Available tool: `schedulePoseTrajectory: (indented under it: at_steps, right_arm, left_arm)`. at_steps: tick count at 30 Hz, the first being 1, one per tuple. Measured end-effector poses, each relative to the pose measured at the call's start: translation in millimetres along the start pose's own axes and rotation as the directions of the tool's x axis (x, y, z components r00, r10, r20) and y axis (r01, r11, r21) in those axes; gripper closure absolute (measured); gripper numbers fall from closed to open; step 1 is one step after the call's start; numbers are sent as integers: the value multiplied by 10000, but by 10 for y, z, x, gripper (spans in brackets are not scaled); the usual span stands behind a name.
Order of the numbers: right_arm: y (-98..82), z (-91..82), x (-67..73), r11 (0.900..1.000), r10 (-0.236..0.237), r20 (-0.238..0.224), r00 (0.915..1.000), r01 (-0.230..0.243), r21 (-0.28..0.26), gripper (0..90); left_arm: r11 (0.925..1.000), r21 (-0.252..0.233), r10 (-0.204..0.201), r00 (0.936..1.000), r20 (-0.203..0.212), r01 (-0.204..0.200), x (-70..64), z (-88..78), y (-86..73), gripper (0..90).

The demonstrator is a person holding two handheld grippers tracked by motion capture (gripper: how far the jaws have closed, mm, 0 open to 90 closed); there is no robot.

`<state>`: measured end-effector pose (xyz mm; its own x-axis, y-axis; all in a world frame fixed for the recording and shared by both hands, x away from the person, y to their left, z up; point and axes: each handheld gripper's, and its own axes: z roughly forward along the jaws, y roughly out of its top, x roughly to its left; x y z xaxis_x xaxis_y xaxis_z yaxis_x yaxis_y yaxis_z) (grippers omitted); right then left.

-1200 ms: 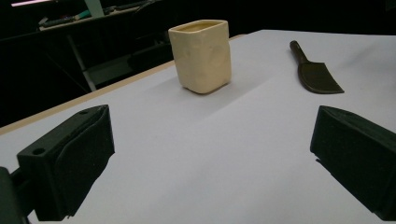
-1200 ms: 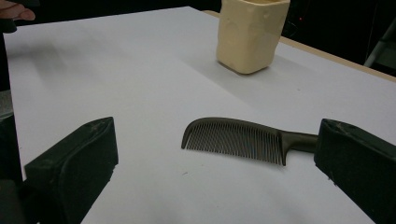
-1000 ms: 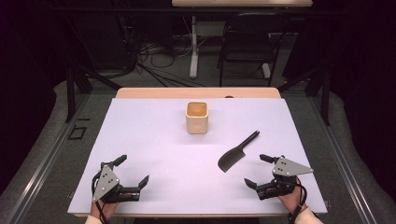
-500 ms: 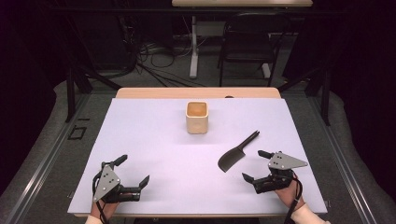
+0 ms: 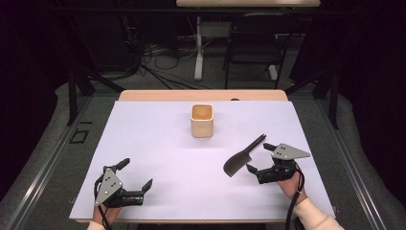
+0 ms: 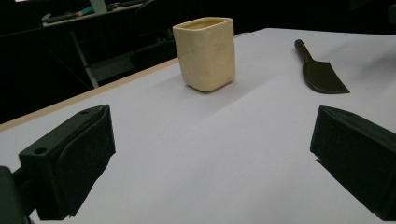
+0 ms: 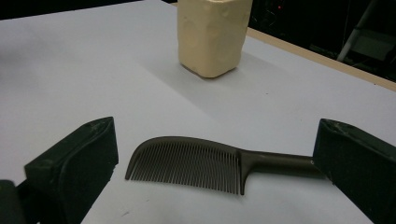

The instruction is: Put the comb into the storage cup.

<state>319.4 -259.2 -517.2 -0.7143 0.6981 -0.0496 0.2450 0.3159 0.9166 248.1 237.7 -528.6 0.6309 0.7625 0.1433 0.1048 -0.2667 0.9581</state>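
The right gripper (image 5: pixel 256 158) rests low at the right of the table (image 5: pixel 158 143), jaws spread wide and holding nothing. Just in front of it lies the comb (image 5: pixel 242 157), dark, flat on the white surface. In the right gripper view the comb (image 7: pixel 196 163) lies crosswise between the two jaws, teeth toward the camera, its handle end running up against the right-hand jaw; whether they touch I cannot tell. In the high view its long axis runs on a diagonal, the handle pointing up and to the right, the broad toothed end down and to the left. Beyond the comb, toward the far middle of the table, stands the cup (image 5: pixel 202 120), cream, squarish, upright, well apart from it. The left gripper (image 5: pixel 135 174) sits at the near left, jaws wide apart and empty, far from the comb.
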Motion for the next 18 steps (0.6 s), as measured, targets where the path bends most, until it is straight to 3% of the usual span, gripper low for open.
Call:
schedulePoseTrajectory:
  at_steps: [18]
  right_arm:
    - [128, 307, -264, 9997, 92, 318, 9995, -99, 205, 0]
  left_arm:
    - [10000, -82, -21, 10000, 29, 21, 6, 8, 1, 0]
